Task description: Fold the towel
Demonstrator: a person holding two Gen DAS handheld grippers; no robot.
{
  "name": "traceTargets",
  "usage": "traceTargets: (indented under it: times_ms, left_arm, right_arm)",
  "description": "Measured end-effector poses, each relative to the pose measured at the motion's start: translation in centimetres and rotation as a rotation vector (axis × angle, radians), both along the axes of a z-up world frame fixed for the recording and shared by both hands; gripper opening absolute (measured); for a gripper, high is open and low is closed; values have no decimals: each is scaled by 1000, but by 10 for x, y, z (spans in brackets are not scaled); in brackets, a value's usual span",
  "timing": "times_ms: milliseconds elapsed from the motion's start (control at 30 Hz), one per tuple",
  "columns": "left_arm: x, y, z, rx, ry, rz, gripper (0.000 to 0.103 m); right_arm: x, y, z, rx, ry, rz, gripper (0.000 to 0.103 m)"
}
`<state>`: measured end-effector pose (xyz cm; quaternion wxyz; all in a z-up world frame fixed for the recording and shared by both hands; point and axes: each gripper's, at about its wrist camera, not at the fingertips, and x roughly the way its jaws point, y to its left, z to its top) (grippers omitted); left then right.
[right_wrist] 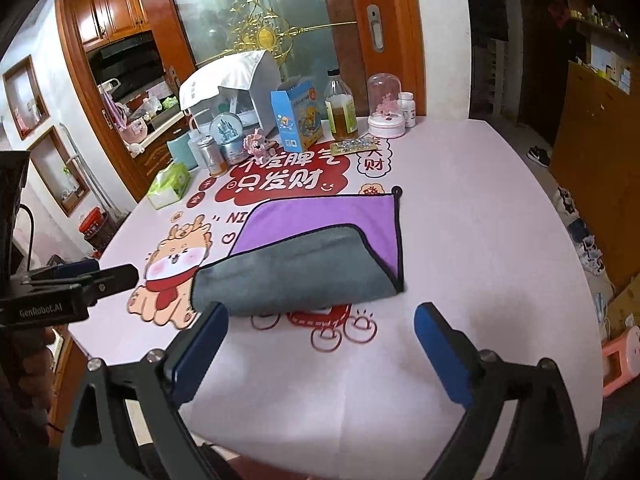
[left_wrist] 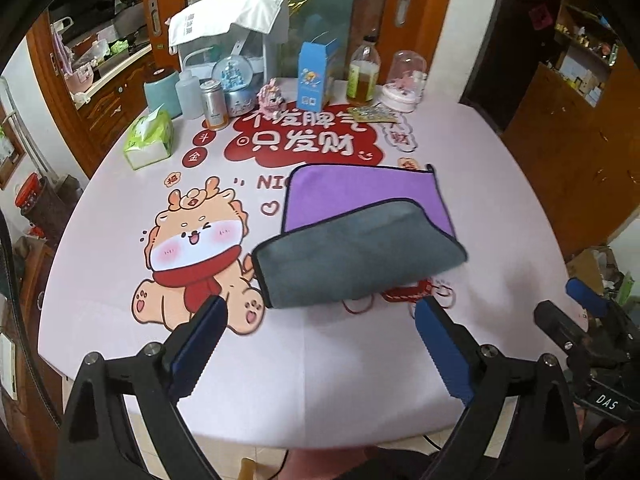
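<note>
A towel (left_wrist: 360, 252), purple on one face and grey on the other, lies on the pink printed table (left_wrist: 120, 240). Its near part is folded over, so the grey side covers the near half and purple shows at the far half. It also shows in the right wrist view (right_wrist: 296, 272). My left gripper (left_wrist: 320, 320) is open and empty, just short of the towel's near edge. My right gripper (right_wrist: 320, 324) is open and empty, also just short of the near edge. The right gripper shows at the right edge of the left wrist view (left_wrist: 576, 304).
At the table's far edge stand a tissue pack (left_wrist: 149, 136), a can (left_wrist: 214, 103), a snow globe (left_wrist: 236, 80), a blue carton (left_wrist: 314, 76), a bottle of yellow liquid (left_wrist: 363, 76) and a pink dome (left_wrist: 404, 84). Wooden cabinets stand at the right.
</note>
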<state>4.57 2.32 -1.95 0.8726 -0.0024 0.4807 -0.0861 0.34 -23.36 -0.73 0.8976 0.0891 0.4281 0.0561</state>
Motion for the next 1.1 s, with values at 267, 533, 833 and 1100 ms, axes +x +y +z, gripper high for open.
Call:
traceTargets:
  times_ms: [267, 533, 833, 1100]
  left_arm:
    - [-40, -16, 24, -15, -71, -20, 94]
    - [-60, -28, 23, 18, -123, -8, 94]
    - [-65, -28, 19, 37, -123, 17, 94]
    - [-68, -29, 17, 54, -134, 31, 94]
  right_arm:
    - [-34, 2, 22, 0, 8, -9, 97]
    - [-56, 2, 28, 22, 19, -33, 97]
    - [-64, 10, 28, -7, 8, -78, 98]
    - [-59, 21, 21, -39, 42, -47, 98]
